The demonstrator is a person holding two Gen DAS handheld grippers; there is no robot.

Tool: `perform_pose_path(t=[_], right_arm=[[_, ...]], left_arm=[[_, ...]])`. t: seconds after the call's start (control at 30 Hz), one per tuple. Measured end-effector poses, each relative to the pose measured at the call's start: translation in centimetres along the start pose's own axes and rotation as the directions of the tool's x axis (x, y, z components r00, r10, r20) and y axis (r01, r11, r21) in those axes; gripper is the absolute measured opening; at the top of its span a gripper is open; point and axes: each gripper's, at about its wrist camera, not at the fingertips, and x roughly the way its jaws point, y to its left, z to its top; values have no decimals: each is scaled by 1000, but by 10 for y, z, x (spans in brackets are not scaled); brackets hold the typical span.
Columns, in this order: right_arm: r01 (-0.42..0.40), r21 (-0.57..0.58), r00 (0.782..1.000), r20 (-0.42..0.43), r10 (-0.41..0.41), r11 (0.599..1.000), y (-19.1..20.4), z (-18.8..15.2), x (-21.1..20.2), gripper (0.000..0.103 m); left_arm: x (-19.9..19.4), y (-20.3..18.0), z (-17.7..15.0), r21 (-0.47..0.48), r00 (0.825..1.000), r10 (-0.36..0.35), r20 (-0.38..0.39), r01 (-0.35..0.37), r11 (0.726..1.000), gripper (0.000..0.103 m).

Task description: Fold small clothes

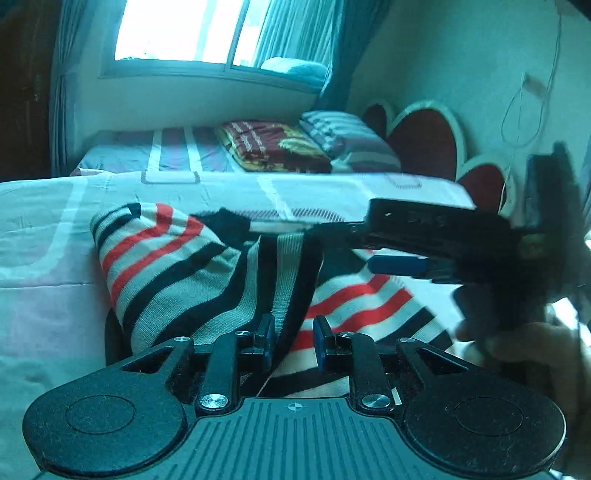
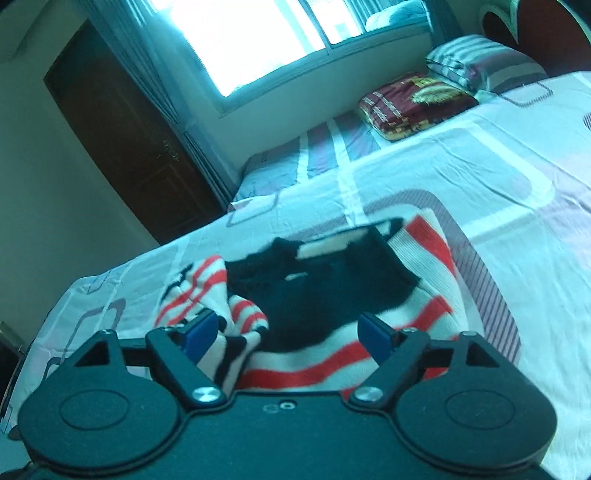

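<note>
Bed with a pale sheet printed in pink and grey rounded rectangles (image 1: 55,229) fills most of both views; its surface carries everything noted below. Bright window with light curtains (image 1: 184,33) sits in the far wall, a dark wooden door (image 2: 122,133) to its left in the right wrist view. Headboard of red heart-shaped panels with white borders (image 1: 424,144) stands at the right end of the bed. Near it lie a grey striped pillow (image 1: 347,140) and, just beside that, a folded maroon and yellow patterned blanket (image 1: 273,146). Task item: small knitted garment striped in white, red and black with a black neck area (image 2: 332,280), lying rumpled on the near part of the sheet, one side raised into a fold toward the left gripper. Left gripper (image 1: 293,341): blue-padded fingers drawn close, pinching a raised ridge of the striped knit between them. Right gripper (image 2: 286,334): fingers spread wide, over the near edge of the garment, nothing between the pads; in the left wrist view it appears blurred at the right, above the knit.
</note>
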Motion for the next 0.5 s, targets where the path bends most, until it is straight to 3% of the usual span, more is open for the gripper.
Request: perform_pose_path(t=[0.13,0.2,0.23,0.3,0.4,0.5], right_arm=[[-30,-20,999,-16,30,999,13,6,7,83],[-41,-1,999,-10,41,999,15,9,10,88],[-54,19,999,-8,54,998,15,11,12,90],[-77,37,997,-26,78,996,18,13,20,94],[-108,34,990,-86,110,994,23,9,34,95],[-53,-10,981,-189,50,999,26,1,54,94]], left_arm=[[-24,26,10,-118,998,34,51,-28,993,21],[-30,44,13,-178,991,104,80,-88,980,26],[-30,55,13,-216,987,141,79,-121,969,46],[-19,72,13,-265,977,207,51,-187,946,66],[4,83,11,-273,978,207,9,-197,942,66],[24,86,7,-280,977,210,-18,-207,937,66]])
